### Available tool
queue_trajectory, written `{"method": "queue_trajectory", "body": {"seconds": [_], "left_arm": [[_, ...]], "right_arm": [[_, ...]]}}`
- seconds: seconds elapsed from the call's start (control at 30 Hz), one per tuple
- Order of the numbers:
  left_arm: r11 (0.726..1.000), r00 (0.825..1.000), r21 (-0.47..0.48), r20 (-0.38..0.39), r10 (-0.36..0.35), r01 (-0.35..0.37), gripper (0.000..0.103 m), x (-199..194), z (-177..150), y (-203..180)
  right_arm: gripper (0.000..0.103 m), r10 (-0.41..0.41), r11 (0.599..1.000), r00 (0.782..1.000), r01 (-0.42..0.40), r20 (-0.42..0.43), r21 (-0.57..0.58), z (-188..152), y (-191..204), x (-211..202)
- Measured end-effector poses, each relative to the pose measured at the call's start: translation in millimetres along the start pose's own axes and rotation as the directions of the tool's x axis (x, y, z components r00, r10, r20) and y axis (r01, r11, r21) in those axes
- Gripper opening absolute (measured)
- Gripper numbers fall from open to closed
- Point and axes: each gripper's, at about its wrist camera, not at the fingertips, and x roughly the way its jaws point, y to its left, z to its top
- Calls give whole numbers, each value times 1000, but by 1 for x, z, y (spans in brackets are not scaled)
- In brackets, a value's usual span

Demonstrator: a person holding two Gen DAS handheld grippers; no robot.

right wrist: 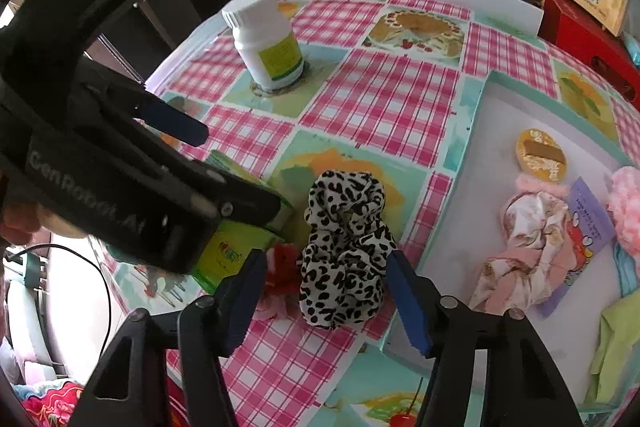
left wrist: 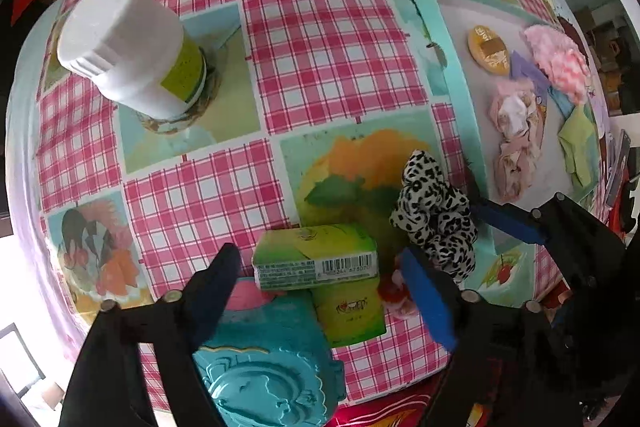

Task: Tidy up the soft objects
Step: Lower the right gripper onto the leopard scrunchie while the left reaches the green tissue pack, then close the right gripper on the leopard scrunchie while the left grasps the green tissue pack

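Clearly the step in hand is gathering the leopard-print scrunchie (right wrist: 344,251) for the tray (right wrist: 476,163), where other soft pieces already lie, and it will go best if the fingers close low and evenly on the bunched fabric without catching the small red-and-pink scrunchie (right wrist: 280,267) just beside it. Seen from the left wrist, the left gripper (left wrist: 324,291) points down over the green box (left wrist: 316,261), its jaws apart with the box between them; the right-hand finger sits close to the box end and the left one stands clear of it, so nothing is clamped. The leopard scrunchie (left wrist: 436,215) lies just right of that box, near the tray's edge (left wrist: 452,67). From the right wrist, the right gripper (right wrist: 324,291) straddles the scrunchie, jaws partly apart; the blue pad (right wrist: 404,295) looks to graze the fabric on one side, while the other finger stands just off it, so I judge it not yet pinched. A white bottle (right wrist: 268,39) stands well apart at the back.
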Motion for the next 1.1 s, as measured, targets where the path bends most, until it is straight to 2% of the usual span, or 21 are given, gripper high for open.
{"method": "queue_trajectory", "body": {"seconds": [0.23,0.3,0.33,0.37,0.73,1.1], "left_arm": [[1000,999,8,-39,10,-9,80,14,4,4],[1000,999,14,-48,16,-15,75,19,6,2],[1000,999,16,-51,19,-18,67,22,7,1],[1000,998,18,-53,19,-18,67,24,7,0],[1000,999,7,-36,-1,1,66,18,7,-2],[998,999,-33,5,-48,48,66,10,1,4]], "right_arm": [[57,8,1000,1000,-8,-9,23,4,-7,8],[56,5,1000,1000,-5,-9,19,5,-7,9],[55,4,1000,1000,-3,-9,18,4,-7,9],[55,3,1000,1000,-2,-10,18,5,-7,9],[40,21,1000,1000,-20,-16,17,6,-10,11],[34,25,999,1000,-25,-3,34,4,-11,6]]}}
